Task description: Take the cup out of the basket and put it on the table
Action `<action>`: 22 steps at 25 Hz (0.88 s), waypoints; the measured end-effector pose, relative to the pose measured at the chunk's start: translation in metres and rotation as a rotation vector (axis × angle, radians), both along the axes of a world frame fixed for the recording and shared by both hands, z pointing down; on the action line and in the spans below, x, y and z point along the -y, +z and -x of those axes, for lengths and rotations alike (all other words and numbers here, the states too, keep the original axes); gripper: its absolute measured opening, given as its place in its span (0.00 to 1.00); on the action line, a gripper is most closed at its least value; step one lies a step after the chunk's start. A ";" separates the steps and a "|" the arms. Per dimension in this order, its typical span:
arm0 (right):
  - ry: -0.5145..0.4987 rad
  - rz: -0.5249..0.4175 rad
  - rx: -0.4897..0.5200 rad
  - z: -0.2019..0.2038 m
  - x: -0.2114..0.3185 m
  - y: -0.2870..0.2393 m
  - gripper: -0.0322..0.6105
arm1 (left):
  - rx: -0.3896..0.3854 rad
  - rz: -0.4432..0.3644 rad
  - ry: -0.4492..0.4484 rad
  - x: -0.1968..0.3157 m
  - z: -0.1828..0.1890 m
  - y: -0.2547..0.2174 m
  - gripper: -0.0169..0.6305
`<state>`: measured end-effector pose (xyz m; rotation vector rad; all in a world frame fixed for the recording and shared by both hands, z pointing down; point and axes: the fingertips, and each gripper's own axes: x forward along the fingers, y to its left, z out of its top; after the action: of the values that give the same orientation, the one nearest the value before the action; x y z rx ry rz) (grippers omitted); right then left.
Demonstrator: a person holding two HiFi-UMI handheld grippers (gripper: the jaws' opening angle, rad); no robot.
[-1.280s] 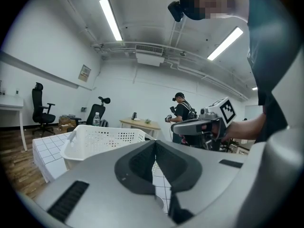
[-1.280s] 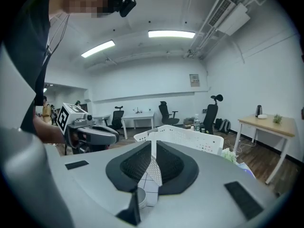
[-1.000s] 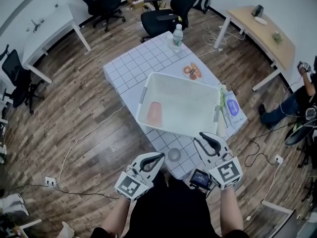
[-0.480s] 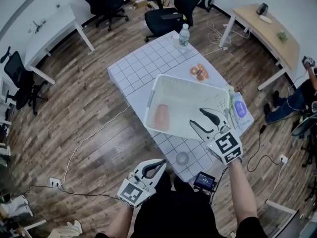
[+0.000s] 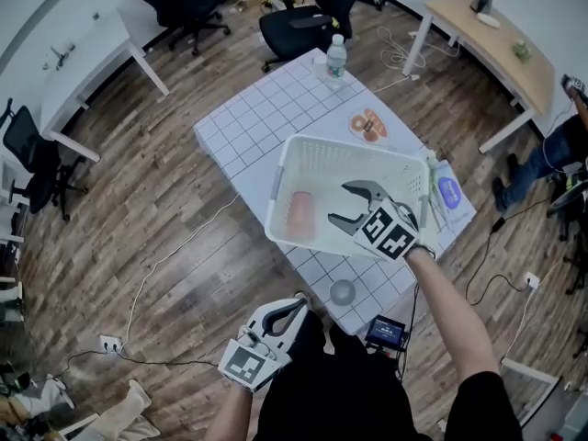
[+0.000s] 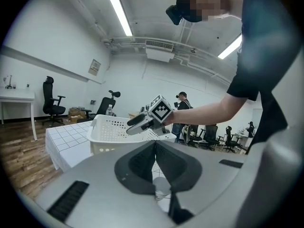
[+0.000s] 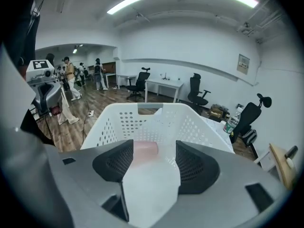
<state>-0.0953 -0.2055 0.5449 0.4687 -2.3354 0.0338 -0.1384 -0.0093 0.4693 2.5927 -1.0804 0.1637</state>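
Reaching over the basket (image 5: 296,151), the right gripper (image 5: 338,204) is opening its empty jaws toward the cup (image 5: 300,215).

- Bright, even light is given by ceiling strip lights (image 6: 121,14), which are blown out white.
- Only soft shadows are cast.
- Edges are bent and darkened by fisheye distortion.
- The cup (image 7: 145,152) is rendered pale and blurred.

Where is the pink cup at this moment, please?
In the head view, the pink cup lies inside the white basket near its left wall, just left of the right gripper, whose empty jaws are opening.
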 end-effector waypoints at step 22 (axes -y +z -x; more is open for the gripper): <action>-0.217 0.060 -0.251 0.061 -0.008 0.140 0.53 | 0.004 0.082 -0.042 -0.009 0.016 0.026 0.04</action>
<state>-0.1559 -0.1979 0.6846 0.1764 -2.1184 -0.0551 -0.1540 -0.0006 0.4948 2.4964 -1.1058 0.1989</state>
